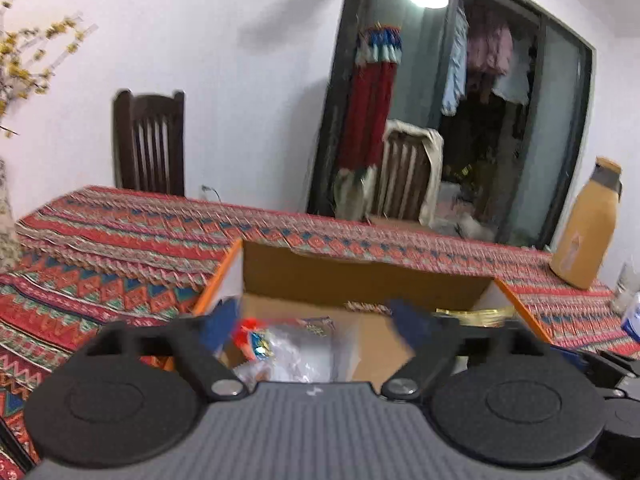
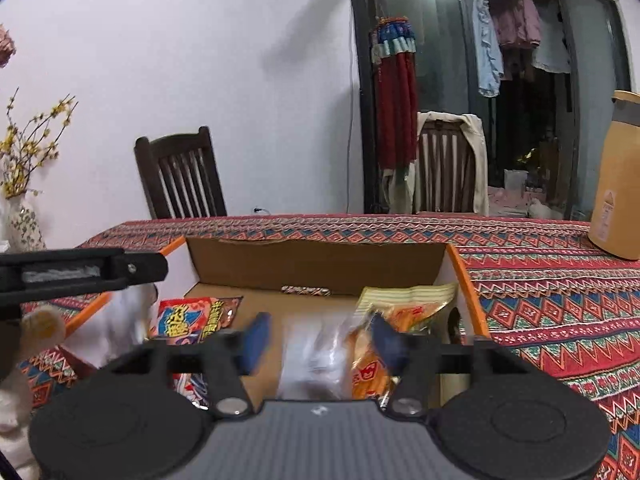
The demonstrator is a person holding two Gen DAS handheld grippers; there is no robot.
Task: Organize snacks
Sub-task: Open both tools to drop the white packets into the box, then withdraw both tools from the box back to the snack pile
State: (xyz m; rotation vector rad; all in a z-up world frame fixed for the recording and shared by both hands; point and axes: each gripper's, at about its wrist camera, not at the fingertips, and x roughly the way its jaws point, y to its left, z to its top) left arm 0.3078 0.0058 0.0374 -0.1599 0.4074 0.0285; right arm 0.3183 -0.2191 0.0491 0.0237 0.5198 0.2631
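Snack pkts (image 2: 192,320) in box (image 2: 320,268)

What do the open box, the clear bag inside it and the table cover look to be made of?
Box: cardboard, matte brown inside, with a torn, raw top edge. Clear bag: thin plastic film, likely, glossy and crinkled with see-through patches. Table cover: seemingly woven or printed cloth, matte, with geometric bands.

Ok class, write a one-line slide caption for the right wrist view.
Right gripper open above a cardboard box of snack packets on a patterned tablecloth.
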